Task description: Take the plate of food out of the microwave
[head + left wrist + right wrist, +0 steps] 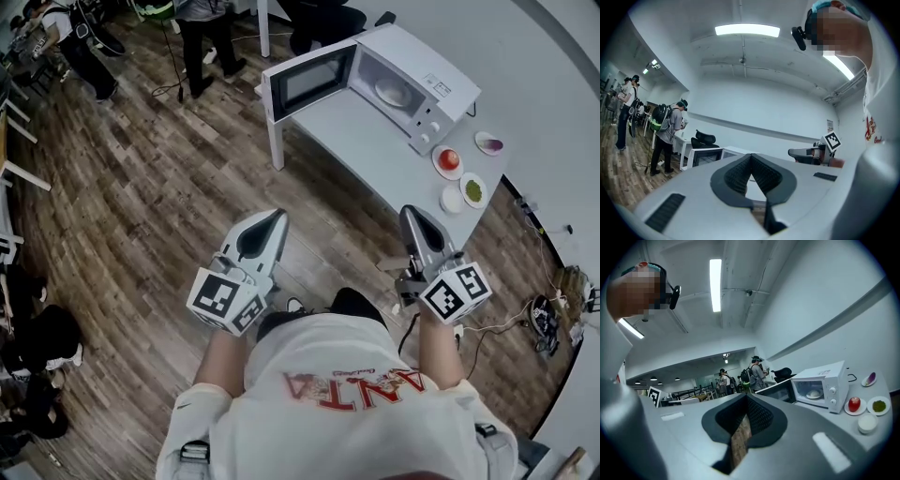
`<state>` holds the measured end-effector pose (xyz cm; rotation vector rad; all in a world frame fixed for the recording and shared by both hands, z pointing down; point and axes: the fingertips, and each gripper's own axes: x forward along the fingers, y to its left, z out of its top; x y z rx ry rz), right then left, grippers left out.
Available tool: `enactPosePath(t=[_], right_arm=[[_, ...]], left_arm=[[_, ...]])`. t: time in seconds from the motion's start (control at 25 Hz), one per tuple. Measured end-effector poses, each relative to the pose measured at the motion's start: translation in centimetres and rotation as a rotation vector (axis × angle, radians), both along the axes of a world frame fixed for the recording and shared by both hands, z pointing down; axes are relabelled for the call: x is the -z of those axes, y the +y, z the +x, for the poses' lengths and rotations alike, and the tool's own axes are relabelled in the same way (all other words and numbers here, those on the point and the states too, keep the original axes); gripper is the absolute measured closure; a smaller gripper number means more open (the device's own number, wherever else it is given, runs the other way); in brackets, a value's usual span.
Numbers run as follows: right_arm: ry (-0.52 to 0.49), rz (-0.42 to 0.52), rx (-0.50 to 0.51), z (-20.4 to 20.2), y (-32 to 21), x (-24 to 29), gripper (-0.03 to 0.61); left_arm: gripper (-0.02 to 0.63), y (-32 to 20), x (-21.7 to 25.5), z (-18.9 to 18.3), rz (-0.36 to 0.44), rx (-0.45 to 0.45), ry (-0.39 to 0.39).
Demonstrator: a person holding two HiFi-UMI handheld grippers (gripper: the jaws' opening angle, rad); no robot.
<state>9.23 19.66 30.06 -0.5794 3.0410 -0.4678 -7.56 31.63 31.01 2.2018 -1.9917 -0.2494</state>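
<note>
**Head view.** Looking steeply down, a person in a white shirt stands on a wood floor and holds both grippers out in front. The left gripper [277, 215] and the right gripper [410, 211] hang over the floor, well short of a white table [352, 145]. A white microwave [427, 80] stands on the table with its door [309, 82] swung wide open. The plate of food [392, 91] sits inside the oven cavity, untouched. Just beside the microwave are a plate with a red tomato [448, 160], a plate with something green [473, 190], a small white bowl [452, 200] and a dish with a purple item [489, 143]. Other people stand at the far upper left.

**Left gripper view.** The two dark ribbed jaws are clenched, with their tips meeting and nothing between them. Beyond them is a dark-windowed panel, probably the open microwave door, though this angle leaves that unsure. The right gripper's marker cube shows at the right.

**Right gripper view.** These jaws are also pressed together and hold nothing. Only a strip of wood floor shows behind the pads. To the right, the microwave is open with the plate resting inside, well away from the jaws. The small dishes lie beside it on the table.
</note>
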Motion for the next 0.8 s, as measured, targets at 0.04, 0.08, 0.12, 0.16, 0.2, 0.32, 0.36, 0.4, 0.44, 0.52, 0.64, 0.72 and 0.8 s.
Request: enactPosePath(t=[0.04, 0.08, 0.12, 0.16, 0.2, 0.32, 0.36, 0.4, 0.44, 0.52, 0.64, 0.72, 0.8], right_arm=[[0.007, -0.005, -0.007, -0.2, -0.3, -0.2, 0.578], [0.013, -0.011, -0.015, -0.4, -0.7, -0.3, 0.578], [0.018, -0.015, -0.022, -0.7, -1.1, -0.5, 0.578], [0.022, -0.018, -0.028, -1.0, -1.6, -0.8, 0.578], [0.025, -0.023, -0.034, -1.3, -2.0, -1.1, 0.578], [0.024, -0.042, -0.035, -2.5, -3.3, -1.9, 0.578], [0.023, -0.046, -0.03, -3.1, -3.7, -2.1, 0.578], [0.022, -0.049, -0.024, -3.6, -4.3, -2.3, 0.578], [0.019, -0.051, -0.019, -4.1, -4.9, -2.4, 0.578], [0.013, -0.057, -0.016, -5.0, -6.5, -2.6, 0.578], [0.004, -0.066, -0.019, -6.3, -9.1, -2.7, 0.578], [0.001, -0.069, -0.024, -6.8, -11.0, -2.7, 0.578], [-0.003, -0.076, -0.033, -7.1, -13.0, -2.7, 0.578]], left_arm=[[0.604, -0.3, -0.2, -0.2, -0.003, -0.004, 0.003], [0.604, -0.6, -0.5, -0.4, -0.006, -0.006, 0.006], [0.604, -0.9, -0.7, -0.7, -0.008, -0.008, 0.009], [0.604, -1.2, -0.8, -0.9, -0.01, -0.013, 0.012], [0.604, -1.6, -0.9, -1.2, -0.011, -0.018, 0.013], [0.604, -2.7, -1.0, -2.3, -0.019, -0.019, 0.008], [0.604, -3.2, -1.1, -2.7, -0.025, -0.017, 0.007], [0.604, -3.7, -1.2, -3.1, -0.029, -0.014, 0.006], [0.604, -4.3, -1.3, -3.5, -0.032, -0.013, 0.006], [0.604, -5.7, -1.3, -4.2, -0.044, -0.015, 0.003], [0.604, -8.3, -1.0, -5.4, -0.055, -0.02, -0.004], [0.604, -10.3, -0.8, -5.9, -0.048, -0.026, -0.012], [0.604, -12.6, -0.5, -6.2, -0.044, -0.036, -0.022]])
